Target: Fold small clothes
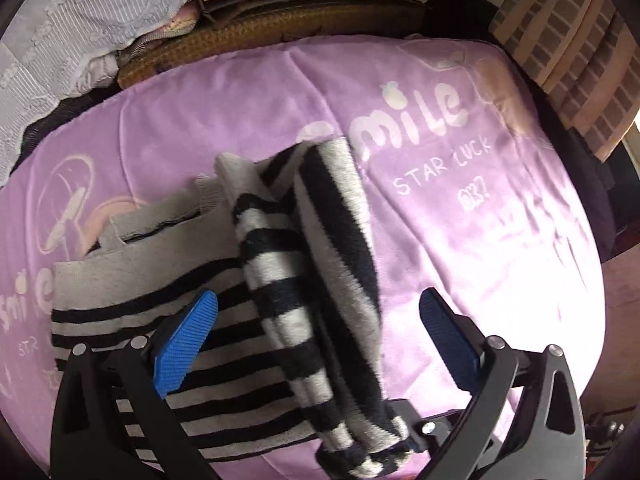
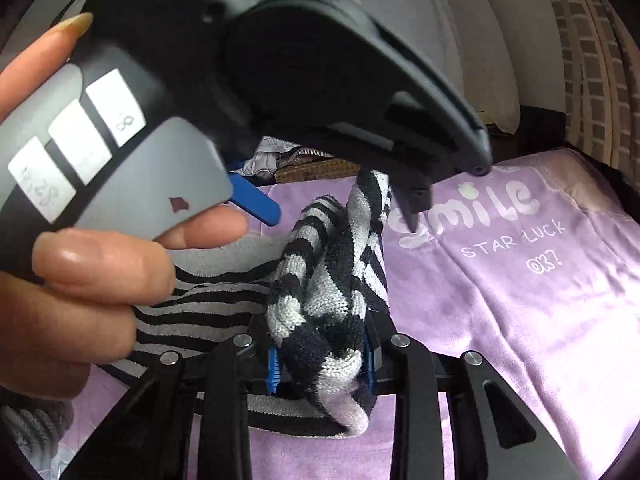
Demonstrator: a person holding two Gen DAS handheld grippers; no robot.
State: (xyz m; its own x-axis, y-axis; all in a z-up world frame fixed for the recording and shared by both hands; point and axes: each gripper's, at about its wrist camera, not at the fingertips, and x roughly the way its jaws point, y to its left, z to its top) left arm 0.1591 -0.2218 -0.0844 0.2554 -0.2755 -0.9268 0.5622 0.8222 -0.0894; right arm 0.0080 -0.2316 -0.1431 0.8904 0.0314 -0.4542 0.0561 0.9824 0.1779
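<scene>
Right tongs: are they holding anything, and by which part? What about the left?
The right tongs are shut on the striped garment, pinching a bunched fold of it. The left tongs are open, holding nothing.

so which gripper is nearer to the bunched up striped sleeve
Right. The right gripper is shut on the bunched striped sleeve, its blue fingers pressing both sides. The left gripper is open above it, its fingers spread apart and clear of the cloth.
</scene>
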